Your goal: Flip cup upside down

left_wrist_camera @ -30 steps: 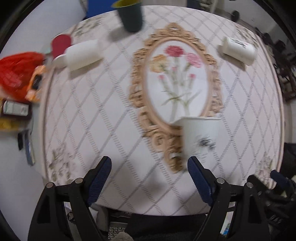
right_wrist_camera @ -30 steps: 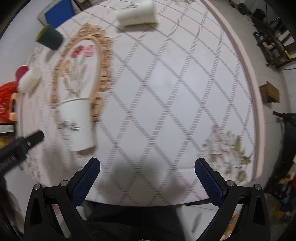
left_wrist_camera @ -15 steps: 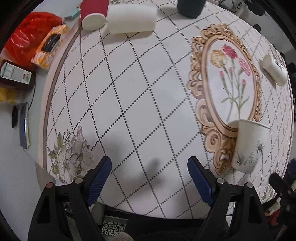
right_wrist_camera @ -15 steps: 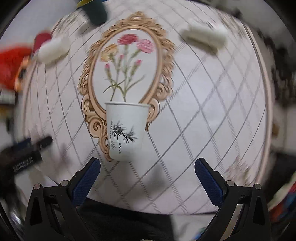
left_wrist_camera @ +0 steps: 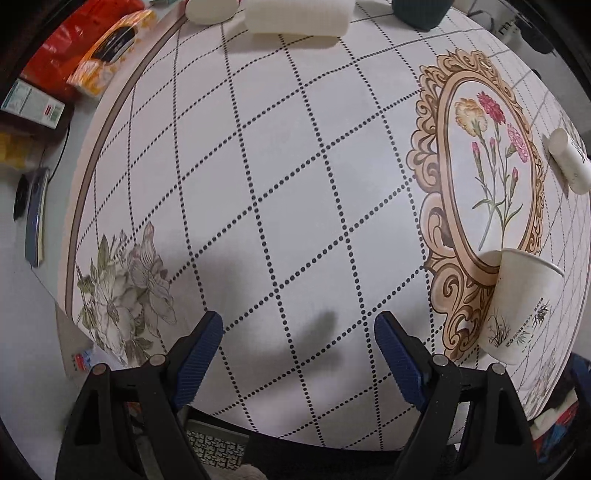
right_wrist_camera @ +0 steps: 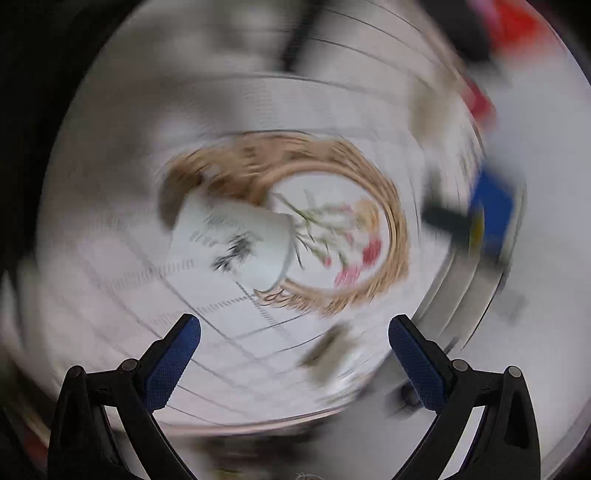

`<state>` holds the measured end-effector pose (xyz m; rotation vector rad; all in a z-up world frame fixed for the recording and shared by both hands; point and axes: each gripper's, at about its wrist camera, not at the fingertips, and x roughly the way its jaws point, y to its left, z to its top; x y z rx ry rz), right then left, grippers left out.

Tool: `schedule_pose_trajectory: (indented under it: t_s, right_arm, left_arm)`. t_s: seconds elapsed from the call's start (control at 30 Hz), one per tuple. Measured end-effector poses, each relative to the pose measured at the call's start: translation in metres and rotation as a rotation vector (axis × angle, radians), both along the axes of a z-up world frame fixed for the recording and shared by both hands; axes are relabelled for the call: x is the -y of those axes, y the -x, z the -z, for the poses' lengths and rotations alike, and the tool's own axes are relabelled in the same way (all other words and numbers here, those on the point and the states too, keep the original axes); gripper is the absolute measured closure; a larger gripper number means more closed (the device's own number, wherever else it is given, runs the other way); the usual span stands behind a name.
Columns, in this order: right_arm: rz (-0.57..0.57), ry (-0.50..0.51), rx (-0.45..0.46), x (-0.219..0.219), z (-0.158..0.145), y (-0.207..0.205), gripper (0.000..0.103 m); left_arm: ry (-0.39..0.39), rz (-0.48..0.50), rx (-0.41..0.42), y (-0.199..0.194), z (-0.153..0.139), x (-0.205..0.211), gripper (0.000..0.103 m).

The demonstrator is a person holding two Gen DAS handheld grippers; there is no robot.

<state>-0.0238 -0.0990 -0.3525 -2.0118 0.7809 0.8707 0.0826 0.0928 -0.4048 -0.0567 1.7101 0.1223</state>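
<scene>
Both claws, left gripper (left_wrist_camera: 298, 345) and right gripper (right_wrist_camera: 294, 349), are being held spread, empty. Cup (right_wrist_camera: 236, 245) is sitting ahead of the right one, so it's probably best being squared up before pinching.

Open tablecloth in the middle, clutter round the edges

In the left wrist view the table (left_wrist_camera: 258, 184) lies bare from centre to lower left, before the wide-spread left claw (left_wrist_camera: 297, 343). A paper cup (left_wrist_camera: 521, 306) stands at lower right, a lying cup (left_wrist_camera: 569, 164) at the right edge, a white roll (left_wrist_camera: 295, 16) and a dark cup (left_wrist_camera: 417, 13) along the top. The right wrist view is blurred; a cup (right_wrist_camera: 236, 240) sits mid-frame.
</scene>
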Motion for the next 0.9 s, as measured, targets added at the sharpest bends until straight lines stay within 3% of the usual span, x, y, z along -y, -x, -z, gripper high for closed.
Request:
schedule_pose_trajectory:
  t_s: [0.03, 0.2, 0.33, 0.63, 0.9]
  right_arm:
    - [-0.139, 0.063, -0.015, 0.008, 0.009, 0.009, 0.0]
    - [-0.624, 0.218, -0.057, 0.038, 0.041, 0.024, 0.0]
    - [-0.859, 0.287, -0.078, 0.053, 0.059, 0.015, 0.002]
    - [-1.045, 0.369, -0.135, 0.062, 0.085, -0.016, 0.007]
    - [-1.091, 0.392, -0.176, 0.066, 0.097, -0.021, 0.016]
  left_arm:
    - [0.003, -0.008, -0.002, 0.001, 0.002, 0.0, 0.019]
    - [-0.005, -0.032, 0.004, 0.007, 0.008, 0.0, 0.019]
    - [0.002, -0.059, 0.003, 0.013, 0.014, -0.005, 0.019]
    - [0.009, -0.091, -0.008, 0.025, 0.028, -0.017, 0.019]
    - [0.004, -0.105, -0.018, 0.028, 0.037, -0.031, 0.019]
